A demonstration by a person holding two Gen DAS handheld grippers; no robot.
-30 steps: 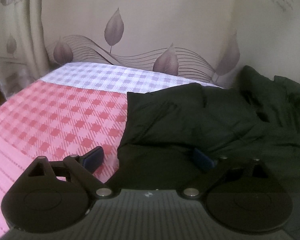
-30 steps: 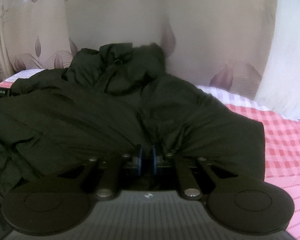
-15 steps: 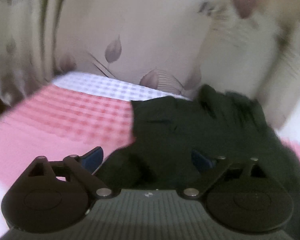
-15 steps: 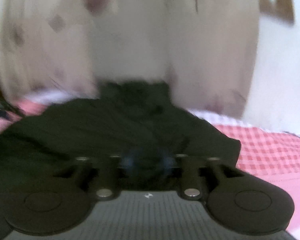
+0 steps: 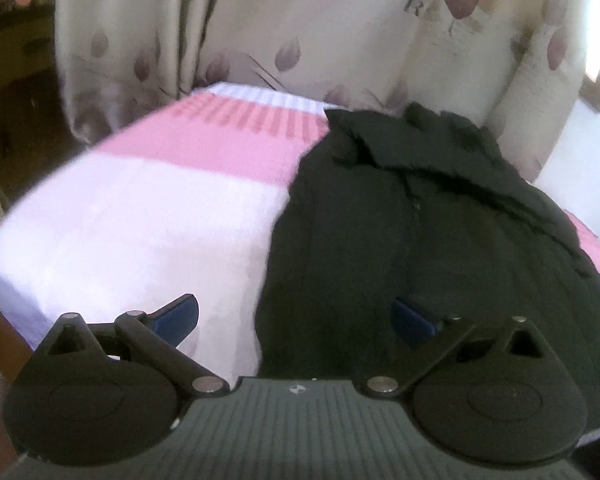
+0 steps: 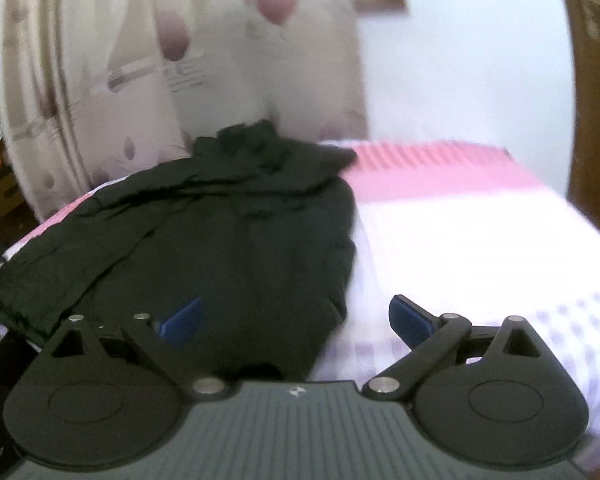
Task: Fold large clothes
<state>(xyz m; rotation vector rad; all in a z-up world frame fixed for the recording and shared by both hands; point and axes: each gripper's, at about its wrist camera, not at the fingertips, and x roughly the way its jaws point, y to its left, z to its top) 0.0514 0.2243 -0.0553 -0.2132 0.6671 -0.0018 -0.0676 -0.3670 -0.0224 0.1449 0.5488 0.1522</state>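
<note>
A large black jacket [image 5: 440,232] lies spread on a bed with a pink and white checked sheet [image 5: 160,208]. Its collar end lies toward the curtain. In the right wrist view the jacket [image 6: 228,240] fills the left half of the bed, with a sleeve folded across its left side. My left gripper [image 5: 296,316] is open and empty, held above the jacket's near left edge. My right gripper [image 6: 296,316] is open and empty, held above the jacket's near right edge. Both views are blurred by motion.
A cream curtain with leaf prints [image 5: 300,28] hangs behind the bed. A white wall [image 6: 460,60] and a brown wooden panel [image 6: 592,100] stand at the right. Dark furniture [image 5: 16,80] stands left of the bed. The sheet [image 6: 480,248] lies bare right of the jacket.
Both grippers have pulled back and up from the jacket. My right gripper was shut low on the jacket and has opened. The left gripper stayed open.
</note>
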